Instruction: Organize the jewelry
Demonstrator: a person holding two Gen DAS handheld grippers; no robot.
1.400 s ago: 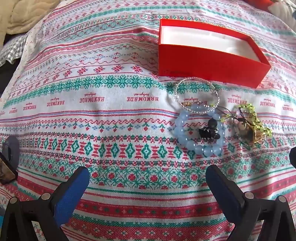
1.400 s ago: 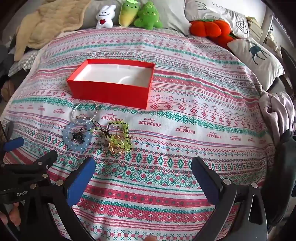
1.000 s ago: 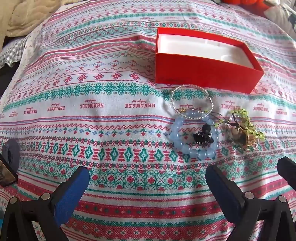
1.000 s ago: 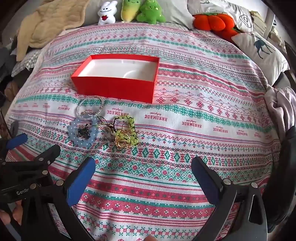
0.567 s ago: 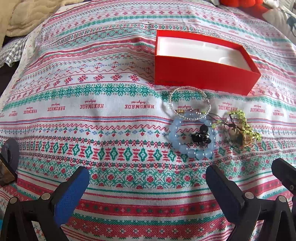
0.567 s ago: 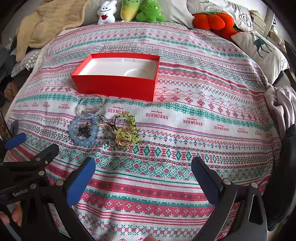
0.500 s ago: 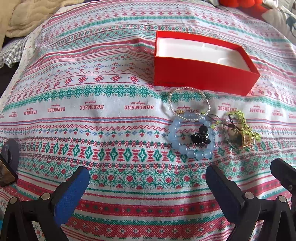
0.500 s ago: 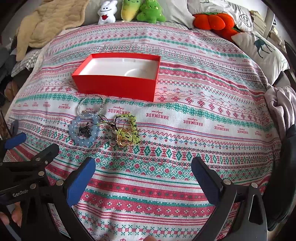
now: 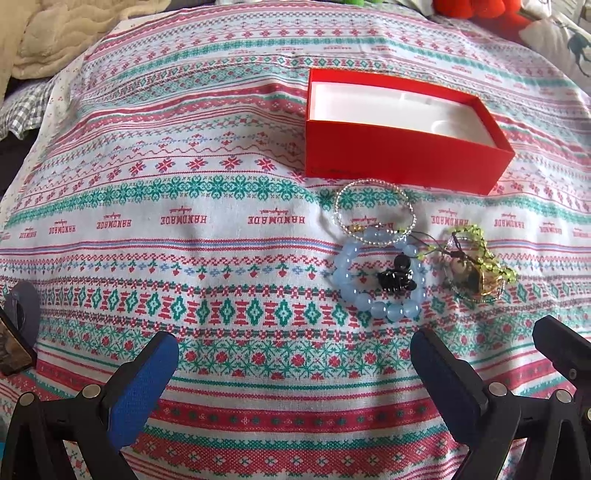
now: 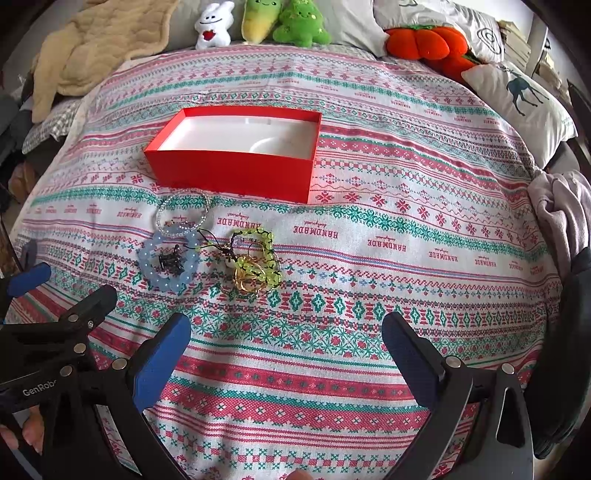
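Open room: the patterned bedspread (image 10: 388,236) lies bare to the right of the jewelry and between both grippers' fingers; pillows (image 10: 517,96) and plush toys (image 10: 258,18) line the far edge of the bed.
Left gripper (image 9: 291,373): released, blue-padded fingers spread wide, low over the bedspread and short of the jewelry – grasping nothing.
Right gripper (image 10: 286,354): also released, fingers wide apart, hovering near the cluster with nothing between them.
Red box (image 10: 236,173): rectangular, cardboard-looking, lid off, white moulded lining – no jewelry inside.
Jewelry cluster: just in front of the box – a thin clear-bead bracelet (image 9: 373,210) overlapping a chunky pale-blue bead bracelet (image 9: 376,273) ringed around a small black charm (image 9: 397,277).
Beside it: a tangled yellow-green bead strand with gold rings (image 10: 255,262).
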